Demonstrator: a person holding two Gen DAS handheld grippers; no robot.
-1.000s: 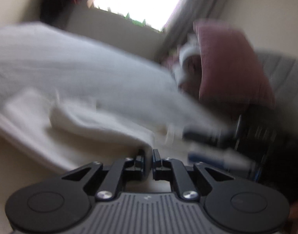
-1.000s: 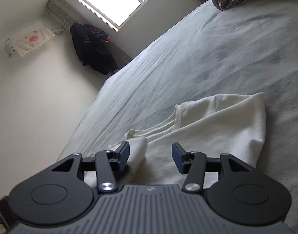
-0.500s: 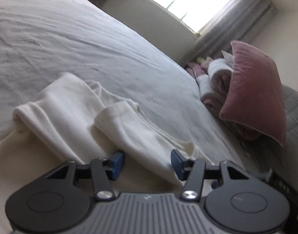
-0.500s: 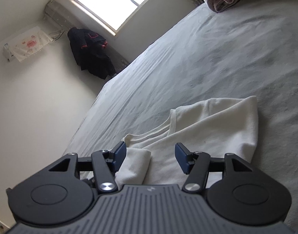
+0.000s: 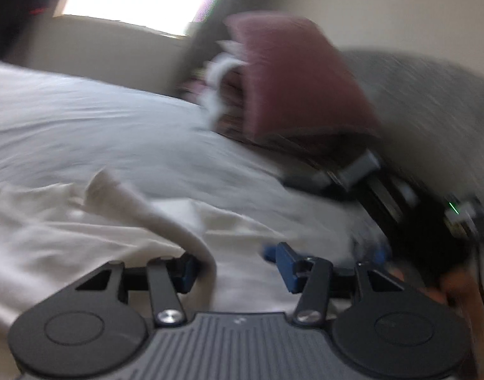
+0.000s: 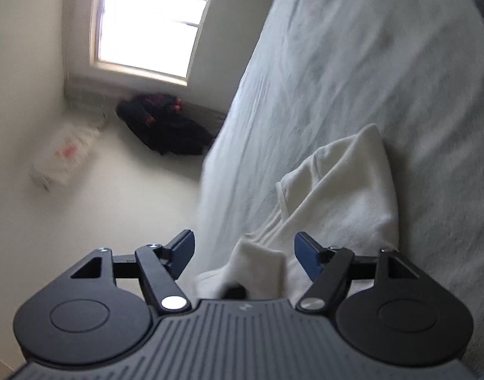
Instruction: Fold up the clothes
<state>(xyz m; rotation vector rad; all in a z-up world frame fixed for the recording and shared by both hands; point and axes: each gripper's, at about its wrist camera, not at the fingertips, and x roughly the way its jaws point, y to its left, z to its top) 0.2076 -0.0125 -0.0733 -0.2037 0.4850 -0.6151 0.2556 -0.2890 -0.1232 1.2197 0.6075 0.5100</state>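
Cream cotton, a shirt, lies crumpled on the grey sheet of the bed. In the blurred left wrist view, the left gripper has its jaws wide apart and empty, with a raised fold of the shirt hanging just beside the left finger. Only this view shows the dusty pink pillow at the head of the bed and the other gripper's dark body low on the right. The right wrist view is sharper. There the right gripper is also spread wide, holding nothing, with a bunched bit of the shirt between its fingers. It alone shows the window and a dark garment hanging below it.
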